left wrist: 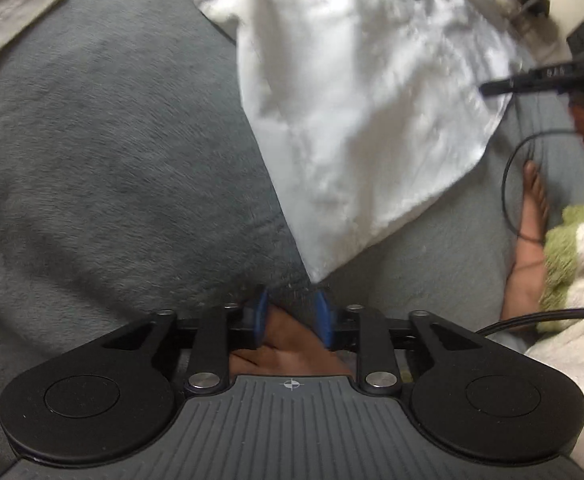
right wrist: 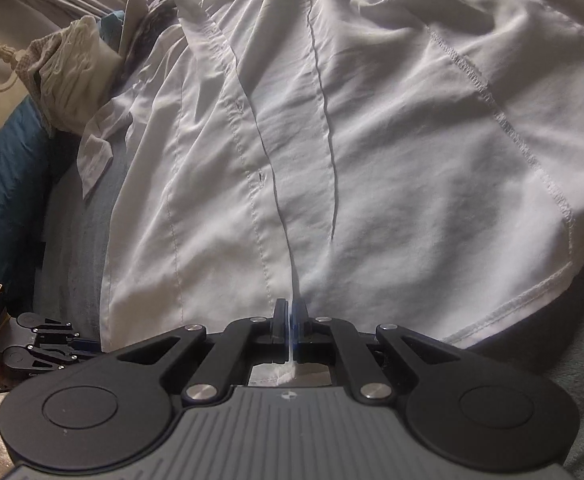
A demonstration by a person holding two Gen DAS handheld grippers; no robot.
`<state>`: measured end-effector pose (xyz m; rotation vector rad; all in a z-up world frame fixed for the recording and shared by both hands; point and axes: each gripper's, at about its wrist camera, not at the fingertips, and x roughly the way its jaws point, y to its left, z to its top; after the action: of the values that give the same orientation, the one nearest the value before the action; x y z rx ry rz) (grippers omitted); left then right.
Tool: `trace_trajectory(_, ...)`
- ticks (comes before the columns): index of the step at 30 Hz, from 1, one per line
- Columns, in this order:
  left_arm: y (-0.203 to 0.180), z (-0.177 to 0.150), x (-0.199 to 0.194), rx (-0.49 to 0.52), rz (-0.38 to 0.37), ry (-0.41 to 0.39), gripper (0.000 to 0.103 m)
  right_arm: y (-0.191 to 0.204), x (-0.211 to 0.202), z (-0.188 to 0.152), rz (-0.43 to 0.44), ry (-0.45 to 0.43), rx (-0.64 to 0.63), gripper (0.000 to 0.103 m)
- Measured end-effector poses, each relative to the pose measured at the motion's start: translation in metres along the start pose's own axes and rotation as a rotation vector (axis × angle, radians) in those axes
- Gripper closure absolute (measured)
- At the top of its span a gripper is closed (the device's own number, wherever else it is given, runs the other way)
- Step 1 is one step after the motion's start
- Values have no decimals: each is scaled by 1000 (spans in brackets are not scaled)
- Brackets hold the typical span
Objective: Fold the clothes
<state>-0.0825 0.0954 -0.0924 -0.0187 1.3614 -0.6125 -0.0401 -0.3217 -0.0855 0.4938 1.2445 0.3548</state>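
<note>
A white button shirt [right wrist: 371,128] lies spread on a grey fleece blanket [left wrist: 112,152]. My right gripper [right wrist: 290,314] is shut on the shirt's bottom edge beside the button placket, and a strip of white cloth shows between its pads. In the left wrist view the right gripper [left wrist: 487,89] reaches the shirt's [left wrist: 351,112] far edge from the right. My left gripper [left wrist: 292,308] is open with nothing between its blue pads [left wrist: 260,312]. A corner of the shirt [left wrist: 313,272] lies just ahead of its tips. The left gripper [right wrist: 88,350] also shows at the lower left of the right wrist view.
A person's bare foot [left wrist: 531,216] and a green and white fluffy cloth [left wrist: 579,248] lie right of the shirt, with black cables [left wrist: 505,184] nearby. A pile of other clothes [right wrist: 72,80] and a teal quilt [right wrist: 8,184] lie beyond the shirt. A beige cloth [left wrist: 4,16] rests on the blanket.
</note>
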Motion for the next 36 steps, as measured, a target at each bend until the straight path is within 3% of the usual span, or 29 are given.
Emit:
trace_trajectory(6,16,9,-22,-153,-97,-156,66,-11,-8,11,31,-48,79,94)
trace_trajectory(9,9,14,-14,-155,-92,-176,66,-7,3,15,17,-37,67,80)
trace_trajectory(12,0,21,-3,-130,-71,-168,66,4,15,15,3,-13,33,79)
trace_trajectory(21,-6,28,13,-109,-14,-184,68,29,26,3,-81,-3,-96,82)
trace_trajectory(26,-2,28,15,-138,13,-176,95,42,29,-1,-92,-12,-162,95)
trace_trajectory(36,31,15,4,-280,19,-186,97,58,29,1,-59,-16,-200,98)
